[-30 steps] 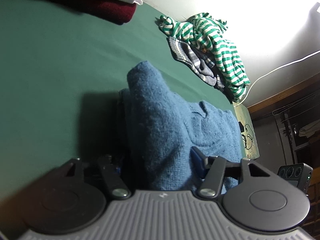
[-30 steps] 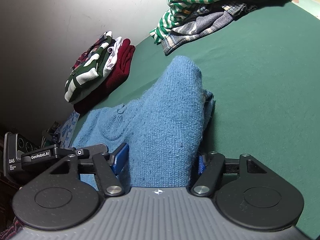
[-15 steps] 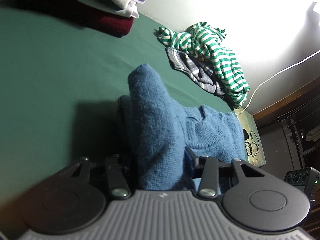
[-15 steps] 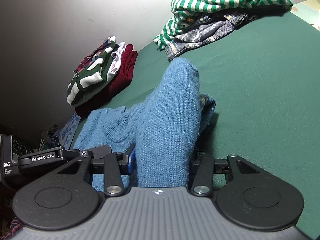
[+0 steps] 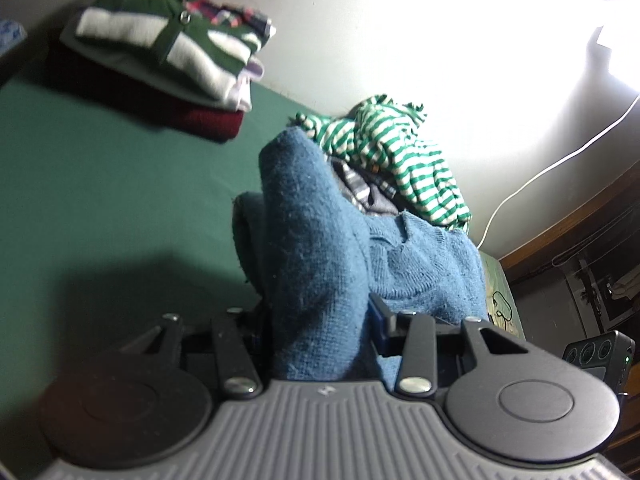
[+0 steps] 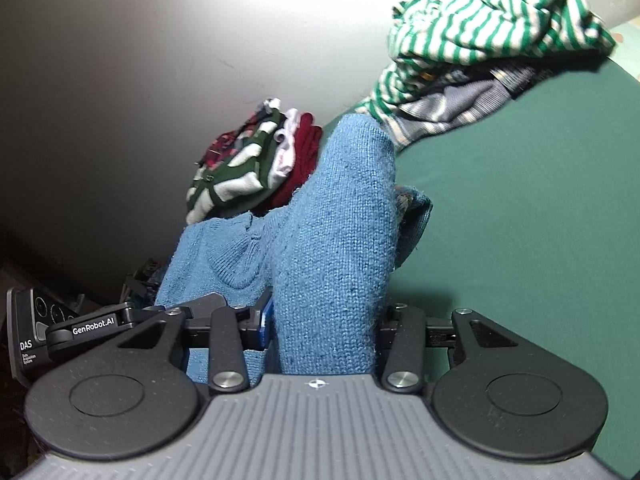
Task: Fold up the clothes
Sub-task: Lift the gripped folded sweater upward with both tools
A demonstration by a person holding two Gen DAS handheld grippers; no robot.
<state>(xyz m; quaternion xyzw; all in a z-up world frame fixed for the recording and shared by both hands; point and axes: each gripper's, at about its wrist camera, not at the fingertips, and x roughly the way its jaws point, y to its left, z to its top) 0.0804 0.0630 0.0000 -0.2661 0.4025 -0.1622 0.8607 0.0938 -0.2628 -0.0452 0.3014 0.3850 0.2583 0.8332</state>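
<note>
Left tongs (image 5: pixel 318 332): we find them clamped on a bunched fold of the blue sweater (image 5: pixel 316 264); the knit fills the gap between the two fingers and rises in a ridge ahead of the camera.
Right tongs (image 6: pixel 326 328): we find them likewise clamped on a thick fold of the same blue sweater (image 6: pixel 336 248), the cloth pressed between both fingers.
Blue sweater, position: we note it held up at both gripped folds, above the green bench (image 5: pixel 100 184); its neckline hangs between the two tongs, and its far end reaches toward the bench. We cannot tell how much of it touches the bench.
Folded stack (image 5: pixel 168 60): we record a neat pile near the wall, a green-and-white striped top over a dark red garment, well apart from the sweater.
Unfolded heap (image 6: pixel 492 40): we record a crumpled green-and-white striped garment lying over a grey checked one, at the far edge of the bench by the wall.
Other: a white cable (image 5: pixel 560 160) runs down the wall; a bright light glares at the upper right of the left view.
</note>
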